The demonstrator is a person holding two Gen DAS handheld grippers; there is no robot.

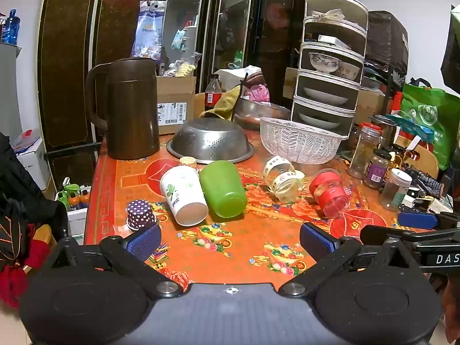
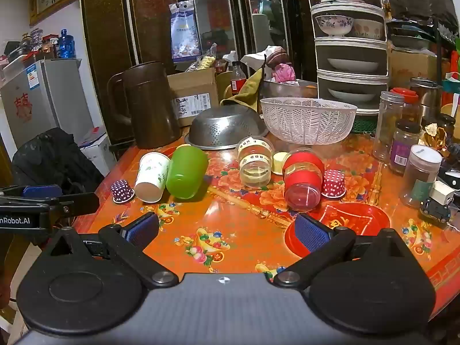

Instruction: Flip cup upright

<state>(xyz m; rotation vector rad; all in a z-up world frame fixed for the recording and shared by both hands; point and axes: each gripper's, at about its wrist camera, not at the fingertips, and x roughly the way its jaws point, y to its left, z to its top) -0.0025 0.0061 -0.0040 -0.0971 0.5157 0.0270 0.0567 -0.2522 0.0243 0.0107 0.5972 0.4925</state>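
Observation:
Several cups lie on their sides on the orange floral table (image 1: 235,244): a white paper cup (image 1: 183,195), a green plastic cup (image 1: 222,188), a clear glass with a white band (image 1: 283,178) and a glass with red bands (image 1: 329,192). The same cups show in the right wrist view: white (image 2: 152,176), green (image 2: 187,171), clear (image 2: 255,165), red-banded (image 2: 303,181). My left gripper (image 1: 230,241) is open and empty, near the table's front edge, short of the cups. My right gripper (image 2: 227,233) is open and empty, also short of them.
Small polka-dot paper cups stand upside down: a purple one (image 1: 141,214) and a red one (image 2: 333,183). Behind are a brown jug (image 1: 130,109), an upturned steel colander (image 1: 211,141), a white basket (image 1: 300,141) and a tiered dish rack (image 1: 330,66). Jars (image 2: 402,143) crowd the right.

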